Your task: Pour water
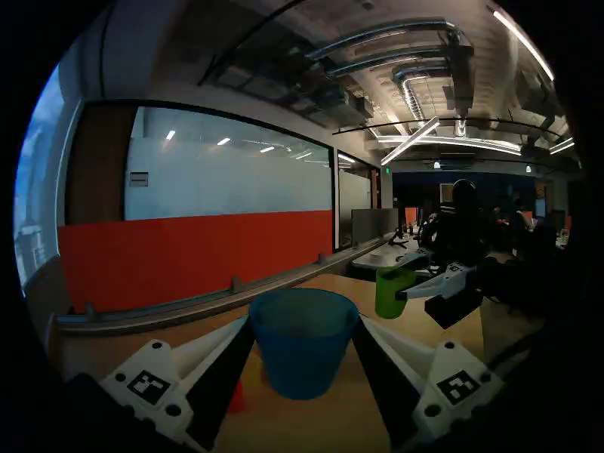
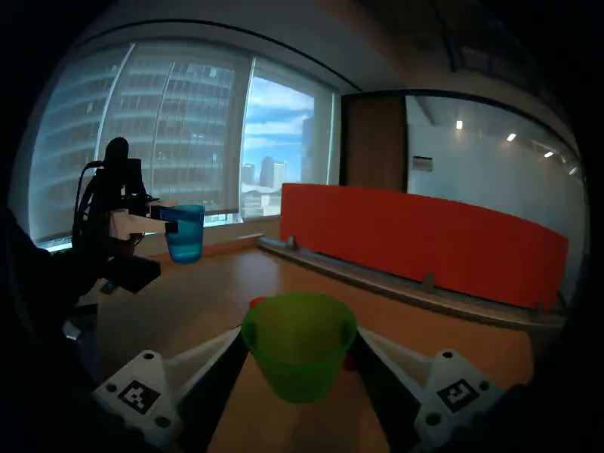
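Tapered plastic blue cup (image 1: 303, 343), green cup (image 2: 300, 347)

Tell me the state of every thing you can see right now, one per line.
Blue cup: upright, clamped in the left gripper.
Green cup: upright, clamped in the right gripper.
Left gripper: shut on the blue cup.
Right gripper: shut on the green cup.
Water in either cup: cannot tell.
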Available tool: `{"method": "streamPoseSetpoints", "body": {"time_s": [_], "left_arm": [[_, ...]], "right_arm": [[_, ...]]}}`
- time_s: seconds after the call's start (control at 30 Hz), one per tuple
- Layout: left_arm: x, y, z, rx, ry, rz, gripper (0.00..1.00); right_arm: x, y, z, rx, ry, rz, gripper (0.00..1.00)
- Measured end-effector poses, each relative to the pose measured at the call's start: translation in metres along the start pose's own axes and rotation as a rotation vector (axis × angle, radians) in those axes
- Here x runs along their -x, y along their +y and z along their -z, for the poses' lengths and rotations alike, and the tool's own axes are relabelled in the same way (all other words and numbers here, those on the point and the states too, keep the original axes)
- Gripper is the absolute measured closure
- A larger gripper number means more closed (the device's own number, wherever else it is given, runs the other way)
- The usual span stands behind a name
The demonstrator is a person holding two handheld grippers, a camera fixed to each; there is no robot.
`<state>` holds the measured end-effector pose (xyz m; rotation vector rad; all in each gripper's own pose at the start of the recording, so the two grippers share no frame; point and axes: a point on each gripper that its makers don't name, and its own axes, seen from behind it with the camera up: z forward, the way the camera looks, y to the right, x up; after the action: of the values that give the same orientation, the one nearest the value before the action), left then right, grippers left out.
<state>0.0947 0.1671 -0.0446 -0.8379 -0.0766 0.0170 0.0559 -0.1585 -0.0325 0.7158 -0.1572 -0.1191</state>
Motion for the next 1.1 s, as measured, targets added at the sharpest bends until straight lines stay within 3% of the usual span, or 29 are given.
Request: {"method": "streamPoseSetpoints", "body": {"time_s": [0.4, 1.1], "left_arm": [[0.0, -0.005, -0.005, -0.009, -0.003, -0.049, 0.13], [-0.018, -0.003, -0.018, -0.024, 0.026, -0.258, 0.13]], "right_arm": [[-0.003, -0.002, -0.004, -0.005, 0.015, 0.017, 0.09], [0.002, -0.036, -0.036, -0.108, 0.049, -0.033, 0.09]]}}
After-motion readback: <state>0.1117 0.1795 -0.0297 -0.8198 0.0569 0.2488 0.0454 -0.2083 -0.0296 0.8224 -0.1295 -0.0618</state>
